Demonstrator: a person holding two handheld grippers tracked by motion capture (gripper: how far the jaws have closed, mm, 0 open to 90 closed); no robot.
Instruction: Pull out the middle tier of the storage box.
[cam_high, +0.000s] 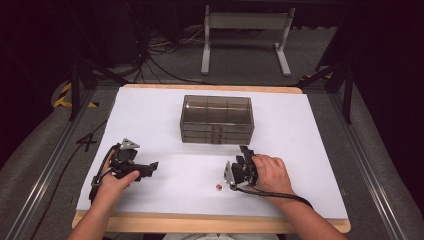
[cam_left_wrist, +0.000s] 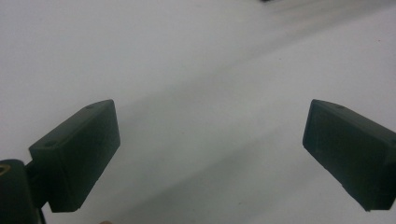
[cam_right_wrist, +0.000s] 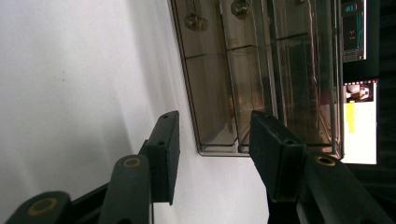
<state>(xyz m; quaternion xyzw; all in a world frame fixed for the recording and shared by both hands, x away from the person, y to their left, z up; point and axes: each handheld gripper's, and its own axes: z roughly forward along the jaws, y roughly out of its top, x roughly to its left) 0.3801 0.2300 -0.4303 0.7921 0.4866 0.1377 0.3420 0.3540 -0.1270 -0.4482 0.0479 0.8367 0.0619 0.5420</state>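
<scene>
Both forearms came in from the bottom of the high view, each hand around a gripper resting low on the white table cover (cam_high: 150, 120); the left gripper (cam_high: 152, 166) lay near the left edge, pointing toward the middle, and in its own view its jaws stood wide apart with bare white surface between them; the right gripper (cam_high: 244, 150) pointed away from the person toward the smoked clear drawer box (cam_high: 217, 119), its jaws (cam_right_wrist: 212, 140) parted to a moderate gap and holding nothing. A small reddish object (cam_high: 218, 187), too small to identify, lay on the cover just left of the right gripper's rear, near the front edge and well apart from the box; it looked the likeliest thing to be picked up. The right gripper faced the box, not that piece, so a turn of the hand seemed needed; swinging round, the gripper body or its trailing cable could brush the piece and roll it off the front edge; so small a thing could also slip out between closing jaws.
</scene>
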